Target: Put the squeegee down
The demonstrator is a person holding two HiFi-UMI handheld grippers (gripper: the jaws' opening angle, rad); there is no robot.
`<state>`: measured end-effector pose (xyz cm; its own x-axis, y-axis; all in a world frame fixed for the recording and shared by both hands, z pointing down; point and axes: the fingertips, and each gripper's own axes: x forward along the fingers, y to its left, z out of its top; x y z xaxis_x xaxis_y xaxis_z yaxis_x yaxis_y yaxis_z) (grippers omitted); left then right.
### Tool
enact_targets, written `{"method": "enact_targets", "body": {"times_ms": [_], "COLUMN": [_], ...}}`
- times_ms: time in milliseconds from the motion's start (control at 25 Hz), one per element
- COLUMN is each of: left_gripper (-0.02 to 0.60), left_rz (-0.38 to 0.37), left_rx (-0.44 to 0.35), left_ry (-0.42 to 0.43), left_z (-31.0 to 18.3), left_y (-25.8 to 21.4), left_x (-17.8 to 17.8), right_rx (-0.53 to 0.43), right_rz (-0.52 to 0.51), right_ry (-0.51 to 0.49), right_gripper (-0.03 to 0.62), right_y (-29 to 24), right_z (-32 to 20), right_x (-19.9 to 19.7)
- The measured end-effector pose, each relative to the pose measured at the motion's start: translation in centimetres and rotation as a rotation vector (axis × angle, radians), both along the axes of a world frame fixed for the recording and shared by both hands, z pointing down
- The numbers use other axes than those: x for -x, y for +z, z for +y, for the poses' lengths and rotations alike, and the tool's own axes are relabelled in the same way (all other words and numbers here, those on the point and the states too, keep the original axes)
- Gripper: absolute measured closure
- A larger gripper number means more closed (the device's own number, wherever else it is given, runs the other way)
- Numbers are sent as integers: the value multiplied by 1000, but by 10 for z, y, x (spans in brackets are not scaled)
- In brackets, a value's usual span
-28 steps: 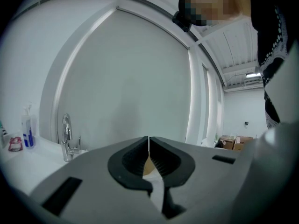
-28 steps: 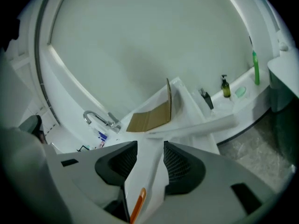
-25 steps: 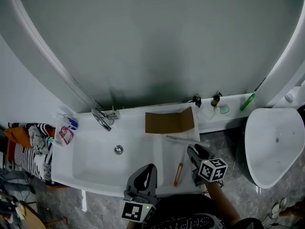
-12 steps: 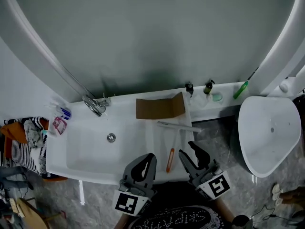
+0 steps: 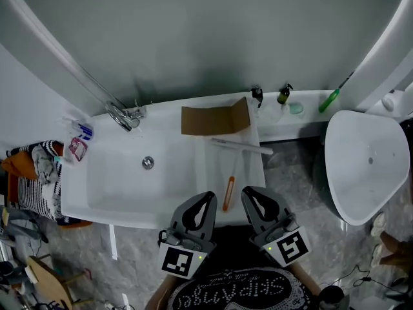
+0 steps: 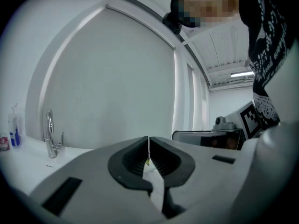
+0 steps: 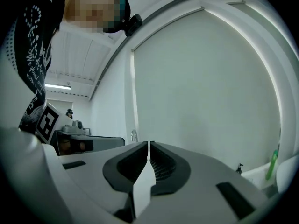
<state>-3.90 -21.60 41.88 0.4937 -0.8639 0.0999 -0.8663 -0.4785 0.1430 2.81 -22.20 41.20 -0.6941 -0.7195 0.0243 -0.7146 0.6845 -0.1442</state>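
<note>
The squeegee (image 5: 228,193) lies free on the white counter to the right of the sink basin (image 5: 110,192). Its orange handle points toward me and its blade (image 5: 242,146) lies crosswise farther back. My right gripper (image 5: 250,192) (image 7: 149,146) hangs just off the counter's near edge, right of the handle. Its jaws have just been closing and now stand shut with nothing between them. My left gripper (image 5: 208,197) (image 6: 148,143) is shut and empty too, just left of the handle.
A brown cardboard piece (image 5: 213,119) stands behind the blade. The faucet (image 5: 121,117) sits at the basin's back left. Small bottles (image 5: 284,94) and a green item (image 5: 330,100) line the back ledge. A large white bowl-shaped fixture (image 5: 368,166) stands to the right, and striped cloth (image 5: 32,186) lies at the left.
The right gripper drew back from the counter beside the squeegee toward me and its jaws went from open to shut. The left gripper shifted slightly. The squeegee stayed on the counter.
</note>
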Motion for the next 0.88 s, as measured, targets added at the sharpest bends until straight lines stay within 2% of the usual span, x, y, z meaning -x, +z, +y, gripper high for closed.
{"method": "enact_targets", "body": {"times_ms": [200,400,520,680,800,880], "left_gripper": [570,571,571,571,571,571], "left_rz": [13,-1,-19,-16,-5,10], "left_rx": [9,19,-14,-57,-60,-65], "left_ry": [-3,-36,-42,0,-5,-9], "left_z": [4,6,0,1,5,7], "left_y": [0,0,-13,-30,-35,-36], "left_x": [-4,6,19,25,28,27], "right_rx": [10,21,9,3,-31,-91], "right_rz": [-14,-10,-3,13,21,13], "right_ry": [2,30,51,70,65,65], "right_gripper": [566,568,568,568,568,568], "right_y": [0,0,-5,-6,-13,-21], "right_z": [1,4,1,-3,-3,-5], "right_x": [-4,-11,-19,-29,-29,-29]}}
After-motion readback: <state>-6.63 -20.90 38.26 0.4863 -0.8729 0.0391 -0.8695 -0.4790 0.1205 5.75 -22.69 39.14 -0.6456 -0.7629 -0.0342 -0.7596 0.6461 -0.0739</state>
